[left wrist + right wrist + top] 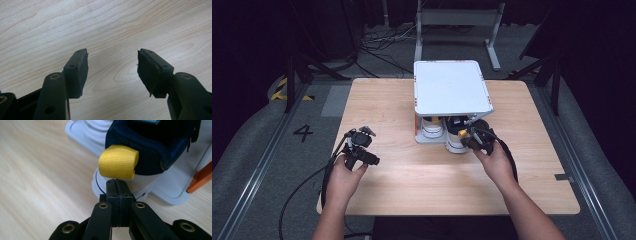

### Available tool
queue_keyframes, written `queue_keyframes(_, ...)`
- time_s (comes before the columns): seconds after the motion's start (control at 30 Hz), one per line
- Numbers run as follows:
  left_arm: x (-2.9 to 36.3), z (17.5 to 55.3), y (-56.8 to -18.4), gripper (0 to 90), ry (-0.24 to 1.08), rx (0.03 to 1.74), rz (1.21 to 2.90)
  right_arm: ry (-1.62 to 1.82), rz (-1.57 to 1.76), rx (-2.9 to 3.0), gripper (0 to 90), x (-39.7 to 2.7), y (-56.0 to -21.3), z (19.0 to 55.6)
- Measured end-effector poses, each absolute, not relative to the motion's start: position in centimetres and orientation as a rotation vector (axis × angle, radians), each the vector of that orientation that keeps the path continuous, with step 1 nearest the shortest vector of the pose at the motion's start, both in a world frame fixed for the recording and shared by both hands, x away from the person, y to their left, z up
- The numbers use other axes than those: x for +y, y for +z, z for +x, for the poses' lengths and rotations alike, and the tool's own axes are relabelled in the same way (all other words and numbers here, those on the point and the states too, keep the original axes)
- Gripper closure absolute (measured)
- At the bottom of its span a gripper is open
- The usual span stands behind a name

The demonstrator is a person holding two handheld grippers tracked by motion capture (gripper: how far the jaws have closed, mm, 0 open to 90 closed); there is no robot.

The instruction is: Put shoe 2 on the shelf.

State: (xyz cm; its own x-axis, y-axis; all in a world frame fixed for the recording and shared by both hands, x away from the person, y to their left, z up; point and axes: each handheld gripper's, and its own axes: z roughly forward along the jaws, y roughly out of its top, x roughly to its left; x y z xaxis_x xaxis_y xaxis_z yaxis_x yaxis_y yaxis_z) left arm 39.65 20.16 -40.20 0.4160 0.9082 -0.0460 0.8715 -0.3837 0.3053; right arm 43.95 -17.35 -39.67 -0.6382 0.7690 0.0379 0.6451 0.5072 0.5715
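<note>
Behind shoe [140, 152] heel, right hand-held gripper [117, 185] resting fully closed, gripping nothing, just under yellow pull tab [117, 161]; left hand-held gripper [112, 67] hovering wide open over desk [105, 22].

A white two-level rack [452, 87] stands on the wooden desk [412, 180], just beyond the right tool; a second shoe [432, 127] sits under it.

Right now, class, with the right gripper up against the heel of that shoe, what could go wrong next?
1. The right gripper is shut with nothing between its jaws, just under the yellow heel loop; pulling now would likely miss the shoe.
2. A push might slide the shoe deeper under the white rack.
3. The left gripper is open over bare table, so nothing steadies the rack.
</note>
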Motion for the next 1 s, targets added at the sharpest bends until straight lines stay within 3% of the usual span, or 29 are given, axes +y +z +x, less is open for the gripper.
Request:
queue_keyframes(0.43, 22.0, 38.5, -40.4, 42.2, 0.176, 1.608, 2.357, 0.764, 1.106, 2.372, 90.0, -15.2, -41.3, 47.3)
queue_keyframes(0.73, 21.5, 38.9, -40.4, 42.3, 0.168, 1.596, 2.358, 0.732, 1.038, 2.321, 90.0, -14.5, -42.0, 47.2)
queue_keyframes(1.0, 20.6, 39.7, -40.4, 42.3, 0.167, 1.571, 2.374, 0.868, 1.016, 2.341, 88.5, -16.5, -39.1, 44.9)
